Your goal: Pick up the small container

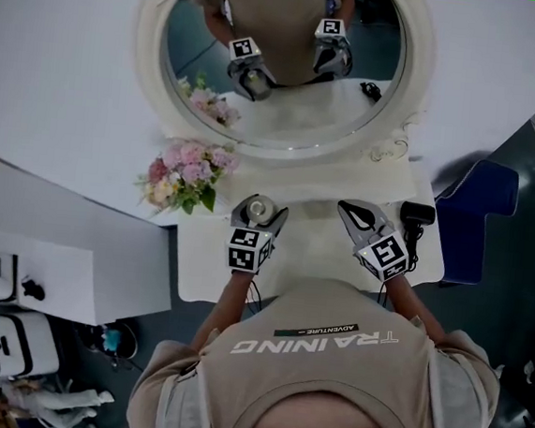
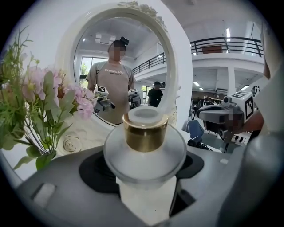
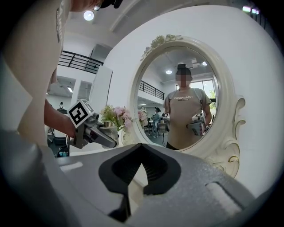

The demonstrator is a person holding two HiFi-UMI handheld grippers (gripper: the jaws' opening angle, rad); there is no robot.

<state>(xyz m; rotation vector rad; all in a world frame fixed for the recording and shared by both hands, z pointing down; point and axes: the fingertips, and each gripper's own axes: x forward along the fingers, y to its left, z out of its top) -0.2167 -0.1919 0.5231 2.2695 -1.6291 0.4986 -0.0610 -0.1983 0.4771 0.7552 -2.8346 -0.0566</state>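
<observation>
Right gripper (image 1: pixel 357 212): in front of mirror (image 1: pixel 282 59), right side, jaws drawn together at tips, holding nothing. Left gripper (image 1: pixel 260 215): in front of mirror, left of right gripper, jaws clamped on small container (image 2: pixel 145 133), a frosted body with gold collar, upright. Cannot tell whether container clears white table (image 1: pixel 311 250). Pink flowers (image 1: pixel 187 172): at mirror's lower left edge, just beyond left gripper.

bare tabletop (image 1: pixel 307 239) between left gripper (image 1: pixel 262 207) and right gripper (image 1: pixel 354 210); flowers (image 1: pixel 187 174) just left, mirror (image 1: pixel 286 116) behind, black device (image 1: pixel 416 213) right
</observation>
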